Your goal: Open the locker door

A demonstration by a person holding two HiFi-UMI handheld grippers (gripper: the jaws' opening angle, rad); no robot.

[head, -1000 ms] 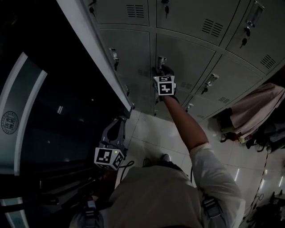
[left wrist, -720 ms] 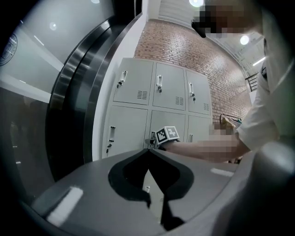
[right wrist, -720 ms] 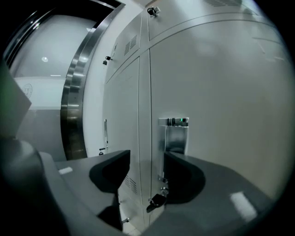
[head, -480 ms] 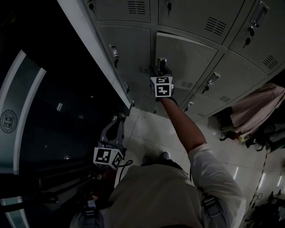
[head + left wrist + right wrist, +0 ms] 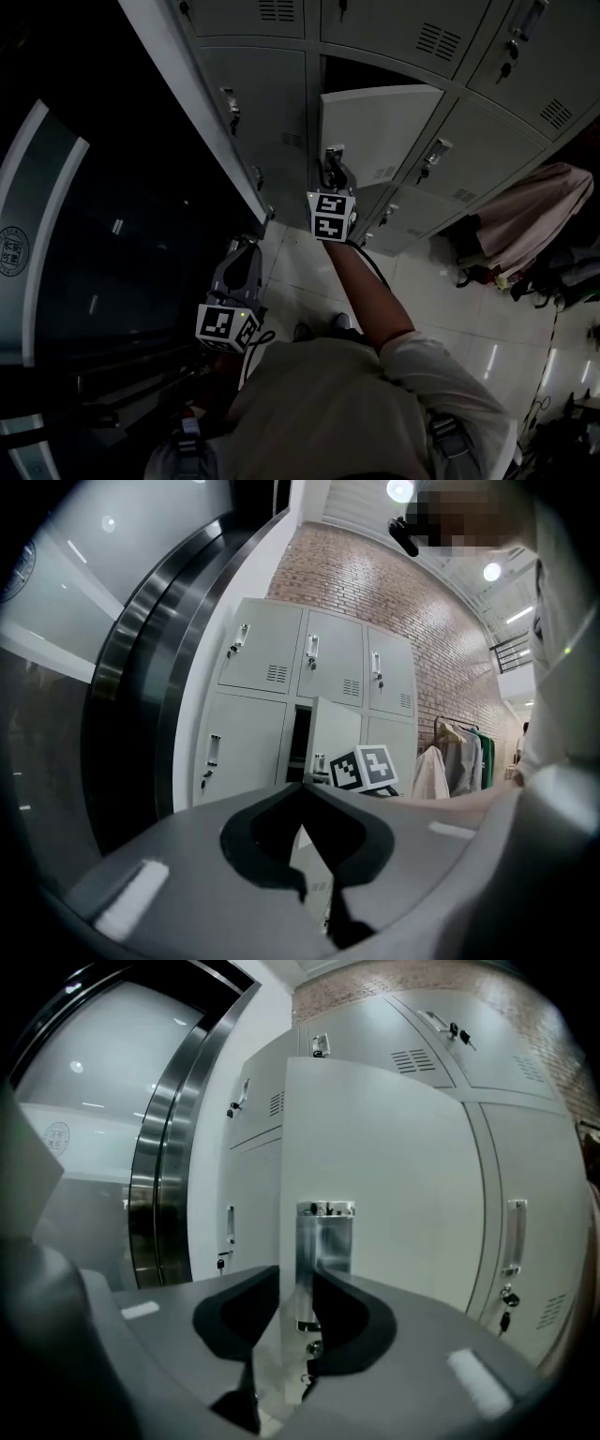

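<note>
Locker door [image 5: 380, 127] ajar, hinged partway out from locker bank. Your right gripper [image 5: 296, 1274] at door's handle [image 5: 324, 1237], jaws just closing, clamped on it. Your left gripper [image 5: 302, 787] well left of door, jaws together, empty.

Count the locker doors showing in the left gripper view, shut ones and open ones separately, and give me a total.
Shut locker doors: 5
Open locker door: 1
Total: 6
</note>
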